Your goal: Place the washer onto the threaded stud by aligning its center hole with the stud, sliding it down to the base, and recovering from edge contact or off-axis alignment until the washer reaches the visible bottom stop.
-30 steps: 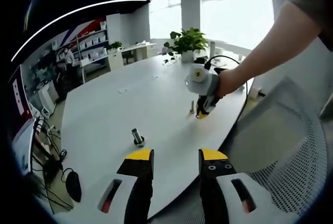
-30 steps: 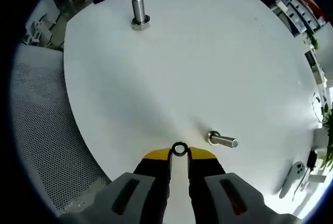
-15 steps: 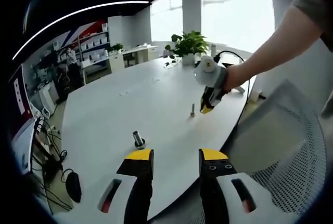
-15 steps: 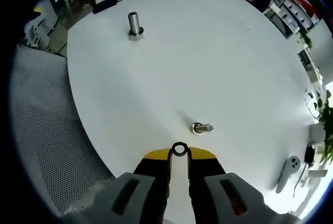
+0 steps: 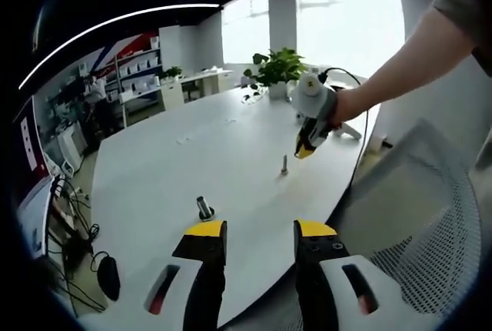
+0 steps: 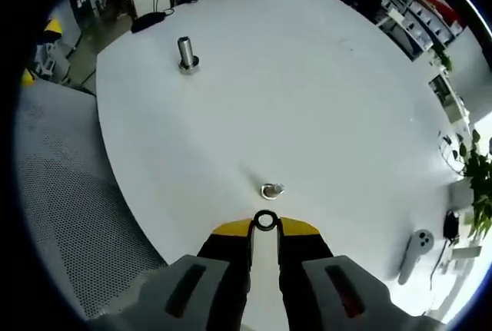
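My right gripper (image 6: 265, 227) is shut on a small steel washer (image 6: 266, 220), held flat between its yellow tips, high over the white table (image 6: 323, 100). Just beyond the washer, a thin threaded stud (image 6: 271, 190) stands upright and is seen almost end-on. A thicker bolt (image 6: 185, 54) stands farther off near the table's edge. In the left gripper view, my left gripper (image 5: 260, 231) is open and holds nothing, near the table's rim. That view also has the right gripper (image 5: 310, 135) in a person's hand, above the thin stud (image 5: 284, 165), with the thick bolt (image 5: 203, 207) closer to me.
A mesh office chair (image 6: 61, 193) sits beside the table's edge, seen again as the chair (image 5: 430, 216). A white controller (image 6: 413, 253) and a potted plant (image 5: 278, 66) are at the table's far end. A black mouse (image 5: 108, 273) and cables lie on a lower desk.
The right gripper has risen with the washer and come nearly over the thin stud, which now looks end-on rather than lying sideways in its view. The left gripper has stayed still.
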### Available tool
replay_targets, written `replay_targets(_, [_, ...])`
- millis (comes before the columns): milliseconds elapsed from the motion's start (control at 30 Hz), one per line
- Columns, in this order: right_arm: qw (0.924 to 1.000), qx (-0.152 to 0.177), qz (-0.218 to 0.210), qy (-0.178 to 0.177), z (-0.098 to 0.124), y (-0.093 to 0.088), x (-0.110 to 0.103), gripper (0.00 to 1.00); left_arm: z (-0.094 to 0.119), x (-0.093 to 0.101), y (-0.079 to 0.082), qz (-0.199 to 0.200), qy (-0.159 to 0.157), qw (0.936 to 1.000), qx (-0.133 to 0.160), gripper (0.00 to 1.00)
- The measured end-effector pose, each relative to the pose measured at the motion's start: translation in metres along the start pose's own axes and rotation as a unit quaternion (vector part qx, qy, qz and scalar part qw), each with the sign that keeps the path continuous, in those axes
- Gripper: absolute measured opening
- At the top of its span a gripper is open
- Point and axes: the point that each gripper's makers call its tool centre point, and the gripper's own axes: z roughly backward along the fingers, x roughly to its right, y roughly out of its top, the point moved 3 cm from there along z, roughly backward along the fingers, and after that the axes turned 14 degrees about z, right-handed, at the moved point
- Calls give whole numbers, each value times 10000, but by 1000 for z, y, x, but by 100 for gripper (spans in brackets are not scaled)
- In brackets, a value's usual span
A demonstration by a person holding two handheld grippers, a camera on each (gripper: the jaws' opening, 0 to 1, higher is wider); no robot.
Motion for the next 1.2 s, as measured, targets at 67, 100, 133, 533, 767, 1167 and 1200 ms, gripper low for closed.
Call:
replay_targets(67, [10000, -51, 65, -28, 1, -3, 6, 13, 0, 0, 0, 6, 6, 10000, -6, 33])
replay_targets(100, [10000, -57, 55, -36, 1, -4, 9, 13, 0, 0, 0, 5, 7, 10000, 0, 33])
replay_targets(133, [10000, -50, 7, -56, 2, -5, 11, 13, 0, 0, 0, 5, 5, 10000, 3, 33])
replay_targets(533, [9997, 144, -47, -173, 12, -2, 23, 13, -1, -1, -2, -34, 46, 10000, -66, 33])
replay_targets(767, [9997, 199, -18, -158, 11, -1, 26, 13, -1, -3, -2, -1, 70, 10000, -70, 33])
replay_targets(1167, [9992, 295, 263, 26, -2, 16, 25, 14, -2, -3, -4, 7, 84, 9999, -134, 33])
replay_targets(1200, [9992, 280, 300, 29, -4, 16, 24, 14, -2, -3, -4, 12, 84, 9999, -143, 33])
